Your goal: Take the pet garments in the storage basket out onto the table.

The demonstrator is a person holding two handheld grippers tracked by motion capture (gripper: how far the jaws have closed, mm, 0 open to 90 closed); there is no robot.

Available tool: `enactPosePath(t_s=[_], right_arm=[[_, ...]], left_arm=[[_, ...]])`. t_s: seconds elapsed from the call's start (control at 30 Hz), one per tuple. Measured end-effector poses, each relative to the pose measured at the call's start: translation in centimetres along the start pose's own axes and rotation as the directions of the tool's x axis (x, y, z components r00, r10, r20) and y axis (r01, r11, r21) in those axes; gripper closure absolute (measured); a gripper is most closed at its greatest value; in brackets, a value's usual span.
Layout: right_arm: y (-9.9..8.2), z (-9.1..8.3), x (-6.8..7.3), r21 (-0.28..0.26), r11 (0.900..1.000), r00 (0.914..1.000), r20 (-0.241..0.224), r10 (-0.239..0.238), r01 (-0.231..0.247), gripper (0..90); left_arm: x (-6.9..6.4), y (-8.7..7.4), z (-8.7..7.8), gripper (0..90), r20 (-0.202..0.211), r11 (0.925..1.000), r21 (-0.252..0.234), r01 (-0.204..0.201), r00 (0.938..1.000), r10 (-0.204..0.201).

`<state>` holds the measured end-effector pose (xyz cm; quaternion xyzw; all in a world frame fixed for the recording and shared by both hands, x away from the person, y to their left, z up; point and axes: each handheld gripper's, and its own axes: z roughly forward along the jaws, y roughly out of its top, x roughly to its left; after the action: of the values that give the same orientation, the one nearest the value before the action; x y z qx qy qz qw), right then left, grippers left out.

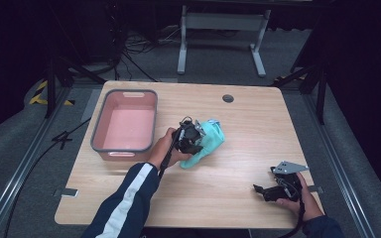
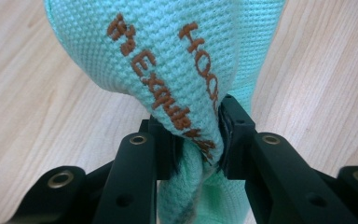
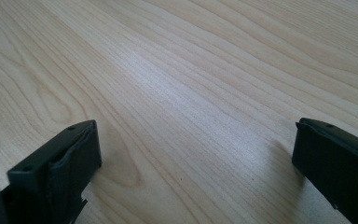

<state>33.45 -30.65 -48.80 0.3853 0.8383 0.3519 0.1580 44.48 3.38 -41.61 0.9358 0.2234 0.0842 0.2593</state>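
Observation:
A mint-green knitted cloth (image 1: 209,140) with brown stitched lettering lies bunched near the middle of the wooden table (image 1: 248,119). My left gripper (image 1: 197,137) is shut on a fold of that cloth (image 2: 177,60), whose fabric is pinched between the two black jaws. My right gripper (image 1: 259,189) rests low at the table's front right, held by a hand. Its jaws stand wide apart over bare wood, and the space between its fingers (image 3: 60,163) holds nothing.
A pink bin (image 1: 125,122) with a grey rim stands on the left part of the table, close to the left hand. A round cable hole (image 1: 227,98) sits near the far edge. Metal frame legs and cables lie on the floor beyond.

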Motion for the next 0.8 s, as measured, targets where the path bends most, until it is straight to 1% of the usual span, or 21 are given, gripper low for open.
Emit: enactPosePath(t_s=[0.03, 0.07, 0.2, 0.23, 0.27, 0.3, 0.33, 0.4, 0.53, 0.6, 0.7, 0.77, 0.8], right_arm=[[0.0, 0.0, 0.0, 0.0, 1.0, 1.0, 0.0, 0.0, 0.0, 1.3], [0.0, 0.0, 0.0, 0.001, 1.0, 1.0, 0.001, -0.002, 0.002, 1.3], [0.0, 0.0, 0.0, 0.001, 1.0, 1.0, 0.0, 0.001, -0.001, 1.3], [0.0, 0.0, 0.0, 0.0, 1.0, 1.0, 0.0, -0.001, 0.001, 1.3], [0.0, 0.0, 0.0, 0.0, 1.0, 1.0, 0.0, -0.001, 0.001, 1.3], [0.0, 0.0, 0.0, 0.0, 1.0, 1.0, 0.0, 0.001, -0.001, 1.3], [0.0, 0.0, 0.0, 0.001, 1.0, 1.0, 0.0, 0.0, 0.0, 1.3], [0.0, 0.0, 0.0, 0.001, 1.0, 1.0, 0.001, -0.003, 0.003, 1.3], [0.0, 0.0, 0.0, 0.0, 1.0, 1.0, 0.0, 0.0, 0.0, 1.3], [0.0, 0.0, 0.0, 0.0, 1.0, 1.0, 0.0, 0.0, 0.0, 1.3], [0.0, 0.0, 0.0, 0.001, 1.0, 1.0, 0.001, -0.003, 0.003, 1.3], [0.0, 0.0, 0.0, 0.001, 1.0, 1.0, 0.0, 0.002, -0.002, 1.3], [0.0, 0.0, 0.0, 0.001, 1.0, 1.0, 0.001, -0.003, 0.003, 1.3]], left_arm=[[0.0, 0.0, 0.2, 70.8, -0.001, 0.9999, 0.013, 0.0, 1.0, 0.0], [0.0, 0.0, 0.4, 70.6, -0.002, 1.0, 0.007, 0.001, 1.0, -0.001], [-0.2, 0.1, 1.2, 68.8, 0.01, 0.9997, 0.024, 0.005, 0.9999, -0.005], [-0.2, 0.1, 1.3, 68.0, 0.014, 0.9995, 0.032, -0.007, 0.9999, 0.007], [-0.3, 0.2, 1.3, 67.2, 0.013, 0.9993, 0.036, -0.002, 0.9999, 0.002], [-0.3, 0.1, 1.6, 66.6, 0.016, 0.9998, 0.022, -0.004, 0.9999, 0.003], [-0.4, 0.2, 1.6, 65.5, 0.023, 0.9996, 0.03, -0.003, 0.9997, 0.002], [-0.5, 0.2, 1.8, 64.4, 0.023, 0.9997, 0.025, -0.007, 0.9997, 0.007], [-0.5, 0.1, 1.8, 64.0, 0.028, 0.9998, 0.019, -0.004, 0.9996, 0.003], [-0.6, 0.1, 1.8, 62.9, 0.024, 0.9999, 0.017, -0.002, 0.9997, 0.001], [-0.6, 0.1, 1.7, 59.5, 0.024, 0.9999, 0.011, -0.008, 0.9997, 0.007], [-0.7, 0.2, 1.4, 55.8, 0.027, 0.9999, 0.009, -0.004, 0.9996, 0.004], [-0.8, 0.2, 1.3, 53.5, 0.022, 0.9999, 0.008, -0.009, 0.9997, 0.009]])
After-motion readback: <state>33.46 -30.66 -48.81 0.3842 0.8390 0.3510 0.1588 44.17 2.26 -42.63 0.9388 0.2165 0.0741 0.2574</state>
